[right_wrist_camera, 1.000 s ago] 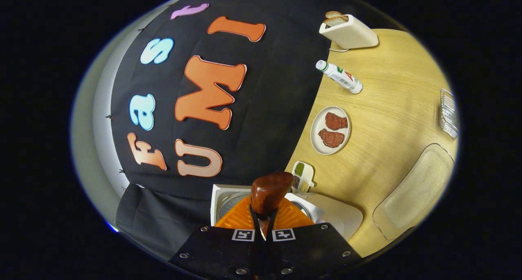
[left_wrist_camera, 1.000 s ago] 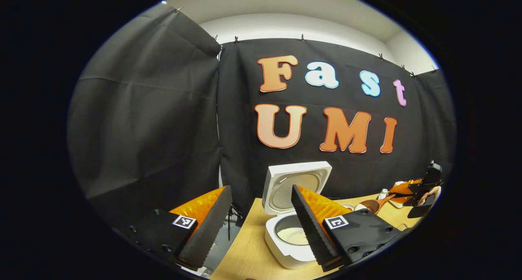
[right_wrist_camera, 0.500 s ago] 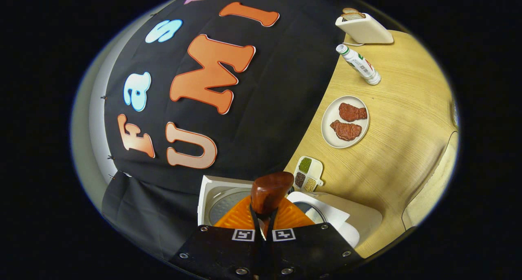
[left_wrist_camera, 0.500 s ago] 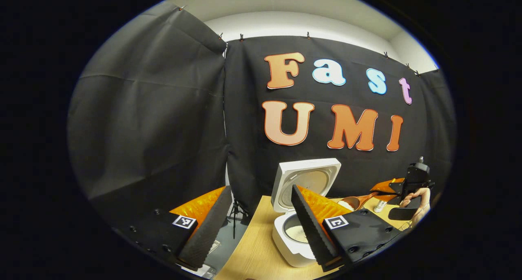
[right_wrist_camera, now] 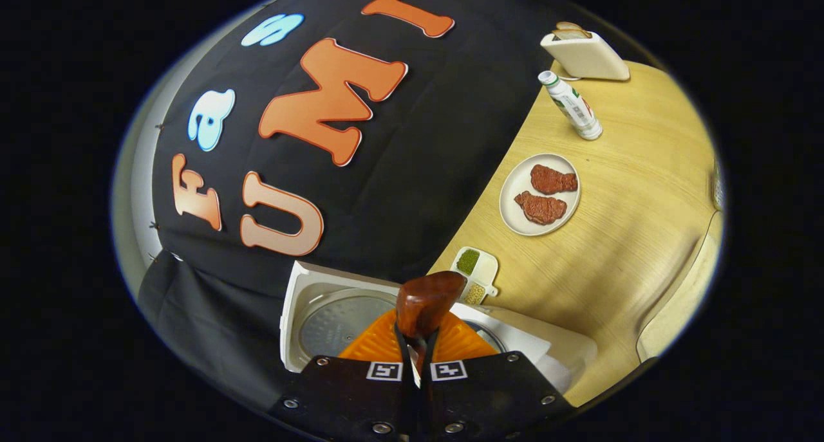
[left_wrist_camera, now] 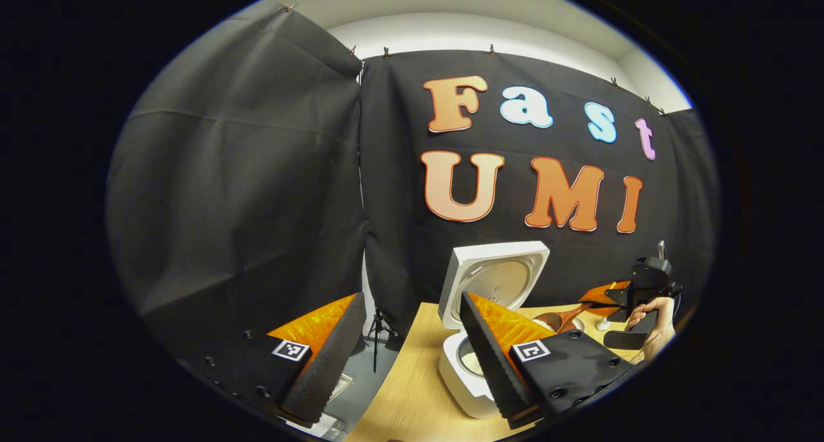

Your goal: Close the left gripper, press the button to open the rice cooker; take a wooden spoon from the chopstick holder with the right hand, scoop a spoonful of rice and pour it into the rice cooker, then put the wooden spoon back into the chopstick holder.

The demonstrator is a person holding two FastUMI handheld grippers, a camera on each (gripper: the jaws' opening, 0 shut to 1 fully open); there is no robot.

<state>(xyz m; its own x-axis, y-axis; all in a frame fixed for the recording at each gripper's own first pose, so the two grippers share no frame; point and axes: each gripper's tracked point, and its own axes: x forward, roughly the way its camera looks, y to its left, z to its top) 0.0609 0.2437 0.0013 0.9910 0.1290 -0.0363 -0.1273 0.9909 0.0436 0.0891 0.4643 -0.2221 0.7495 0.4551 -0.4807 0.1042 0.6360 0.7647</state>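
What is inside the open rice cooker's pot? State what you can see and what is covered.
White rice lies in the rice cooker; the left gripper finger covers most of the pot.

Each gripper carried a black body plate studded with round screws and a small square black-and-white tag on each finger base. On the left gripper (left_wrist_camera: pixel 412 352) the fingers (left_wrist_camera: pixel 479 345) were long wedges with a fine sawtooth ridging along the inner faces and a ribbed, glossy outer shell. The right gripper (right_wrist_camera: pixel 416 339) had two tags side by side above a row of screws. Seen farther off, it was a dark blocky housing gripped by a bare hand (left_wrist_camera: pixel 650 313) with no sleeve visible.
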